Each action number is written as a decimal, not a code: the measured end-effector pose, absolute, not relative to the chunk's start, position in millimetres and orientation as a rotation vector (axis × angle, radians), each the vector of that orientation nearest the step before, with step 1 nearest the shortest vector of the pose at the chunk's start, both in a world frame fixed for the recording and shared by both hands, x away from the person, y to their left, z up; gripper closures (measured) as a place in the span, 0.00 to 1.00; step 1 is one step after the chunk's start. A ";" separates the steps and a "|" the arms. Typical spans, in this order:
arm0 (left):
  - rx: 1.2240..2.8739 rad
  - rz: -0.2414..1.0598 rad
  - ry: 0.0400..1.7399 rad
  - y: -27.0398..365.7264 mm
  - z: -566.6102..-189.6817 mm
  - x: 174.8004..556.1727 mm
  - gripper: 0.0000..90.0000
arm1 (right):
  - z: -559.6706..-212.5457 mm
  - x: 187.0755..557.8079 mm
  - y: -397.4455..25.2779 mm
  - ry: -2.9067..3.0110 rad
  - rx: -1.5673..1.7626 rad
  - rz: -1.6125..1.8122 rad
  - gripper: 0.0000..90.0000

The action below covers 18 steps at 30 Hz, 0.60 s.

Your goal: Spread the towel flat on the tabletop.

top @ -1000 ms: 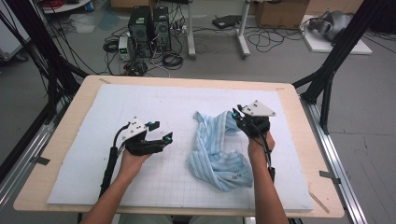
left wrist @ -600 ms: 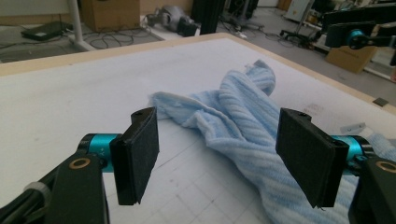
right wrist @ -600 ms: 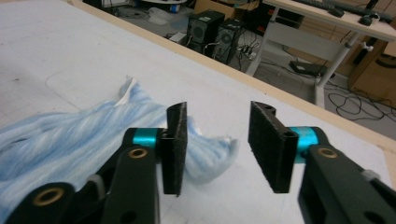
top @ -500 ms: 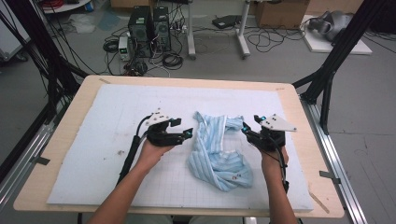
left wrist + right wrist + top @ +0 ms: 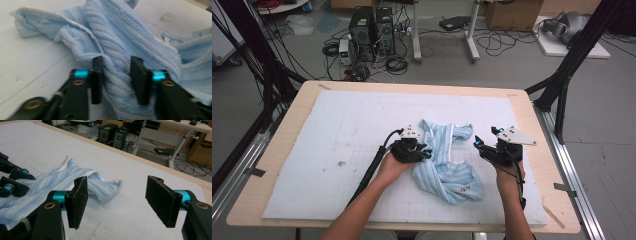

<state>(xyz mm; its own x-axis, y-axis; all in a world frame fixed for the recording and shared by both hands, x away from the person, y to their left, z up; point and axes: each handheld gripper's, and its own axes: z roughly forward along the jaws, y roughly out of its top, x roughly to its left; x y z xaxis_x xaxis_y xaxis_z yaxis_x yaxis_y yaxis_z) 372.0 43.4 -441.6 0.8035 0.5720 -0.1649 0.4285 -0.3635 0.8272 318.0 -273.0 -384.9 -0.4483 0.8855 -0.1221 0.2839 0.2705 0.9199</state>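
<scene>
1. The left gripper view shows the cloth's (image 5: 140, 35) ribs up close. The high view shows the whole cloth (image 5: 447, 160) bunched on the white mat (image 5: 312, 150).
2. The left gripper (image 5: 115, 75) has a thick fold between its jaws, which press on it from both sides.
3. The right gripper (image 5: 122, 202) is wide open and holds nothing. The cloth lies to its left, not touching it.
</scene>
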 end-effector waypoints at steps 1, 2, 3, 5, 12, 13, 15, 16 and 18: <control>1.995 0.181 0.740 45.5 -439.6 371.8 0.86 | -385.3 318.3 -272.9 1.888 1.053 1.168 0.38; 1.983 0.187 0.735 48.7 -437.2 371.6 0.88 | -385.8 318.4 -272.6 1.889 1.056 1.169 0.38; 1.960 0.189 0.735 52.1 -435.0 371.1 0.88 | -386.4 318.6 -272.3 1.890 1.058 1.168 0.38; 1.910 0.200 0.736 62.1 -430.5 370.5 0.89 | -387.3 318.9 -271.4 1.894 1.068 1.169 0.38; 1.759 0.308 0.767 107.6 -418.1 372.5 0.91 | -391.5 323.1 -264.0 1.923 1.072 1.169 0.38; 1.746 0.318 0.768 113.4 -416.9 373.0 0.92 | -392.4 323.9 -261.7 1.933 1.077 1.172 0.38; 1.722 0.338 0.770 123.3 -415.1 373.7 0.92 | -394.5 325.9 -256.6 1.961 1.074 1.169 0.39; 1.713 0.348 0.769 127.3 -414.4 374.2 0.92 | -395.6 327.1 -253.6 1.982 1.072 1.175 0.40; 1.696 0.365 0.772 134.8 -413.8 375.4 0.92 | -398.5 329.4 -246.5 2.033 1.064 1.182 0.42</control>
